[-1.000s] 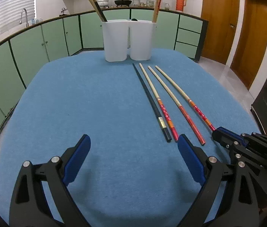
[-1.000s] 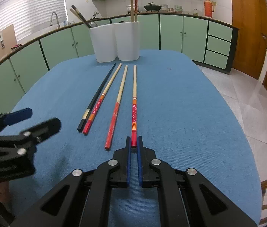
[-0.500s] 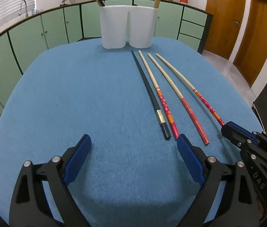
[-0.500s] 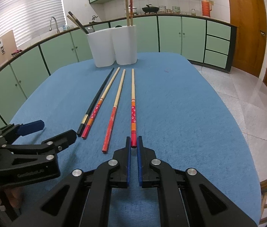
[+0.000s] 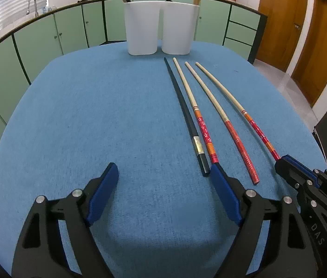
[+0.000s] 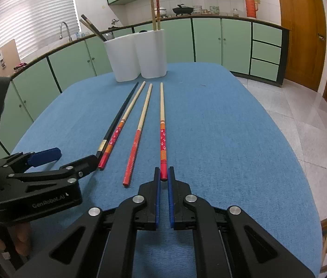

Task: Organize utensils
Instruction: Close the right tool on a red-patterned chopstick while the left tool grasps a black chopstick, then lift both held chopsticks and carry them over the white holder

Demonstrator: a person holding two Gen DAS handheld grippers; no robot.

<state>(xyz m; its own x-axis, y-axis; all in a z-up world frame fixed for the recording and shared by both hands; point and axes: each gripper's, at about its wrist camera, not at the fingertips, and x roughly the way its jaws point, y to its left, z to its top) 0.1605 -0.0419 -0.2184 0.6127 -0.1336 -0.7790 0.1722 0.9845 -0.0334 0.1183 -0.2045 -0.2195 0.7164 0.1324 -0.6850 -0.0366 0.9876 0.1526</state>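
Right claw [image 6: 163, 178] pinches the rightmost chopstick's [image 6: 162, 134] red end (nearest the white holder [image 6: 138, 55]); left claw [image 5: 163, 176] gapes beside.

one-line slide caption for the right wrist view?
Right gripper nearly closed around the end of the rightmost chopstick; three more lie beside it.

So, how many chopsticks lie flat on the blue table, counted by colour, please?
Black chopstick: 1
Pale chopsticks with red handles: 3
Total lying on the blue table: 4
The rightmost one's red end sits between the right gripper jaws.
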